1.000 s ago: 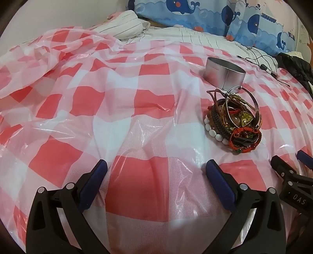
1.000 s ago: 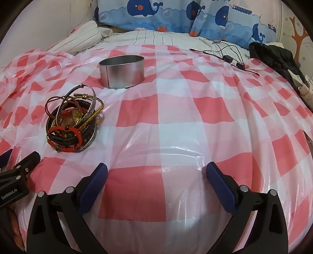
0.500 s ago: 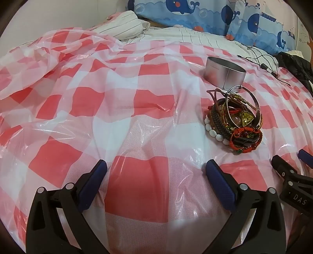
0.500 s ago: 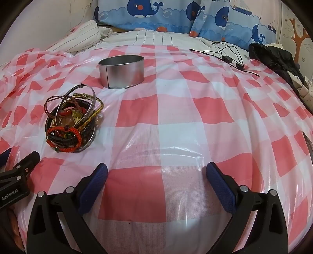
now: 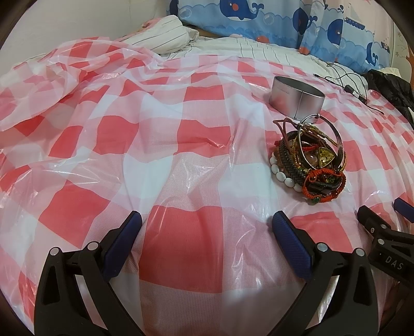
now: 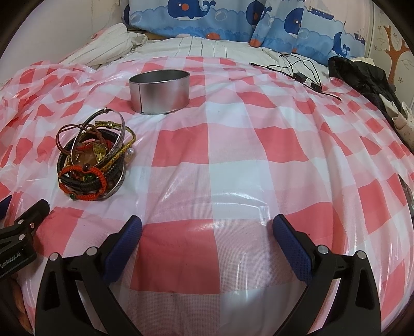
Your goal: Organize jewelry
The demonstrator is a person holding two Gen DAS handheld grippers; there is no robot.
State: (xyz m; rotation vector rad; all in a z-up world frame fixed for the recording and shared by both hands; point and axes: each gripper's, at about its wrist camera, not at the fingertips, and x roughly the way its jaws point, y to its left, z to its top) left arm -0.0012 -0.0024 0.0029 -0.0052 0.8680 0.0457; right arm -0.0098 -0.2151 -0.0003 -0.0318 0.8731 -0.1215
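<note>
A tangled heap of bracelets lies on the red-and-white checked plastic sheet: silver bangles, black braids, a red cord band, white beads, a yellow stone. Just behind it stands a round silver tin, open at the top. My left gripper is open, low over the sheet, with the heap ahead to its right. My right gripper is open too, the heap ahead to its left. Nothing sits between either pair of fingers. Each gripper shows at the edge of the other's view.
The sheet covers a bed and bunches into folds at the far left. Whale-print pillows line the back. A black cable and dark clothing lie at the far right.
</note>
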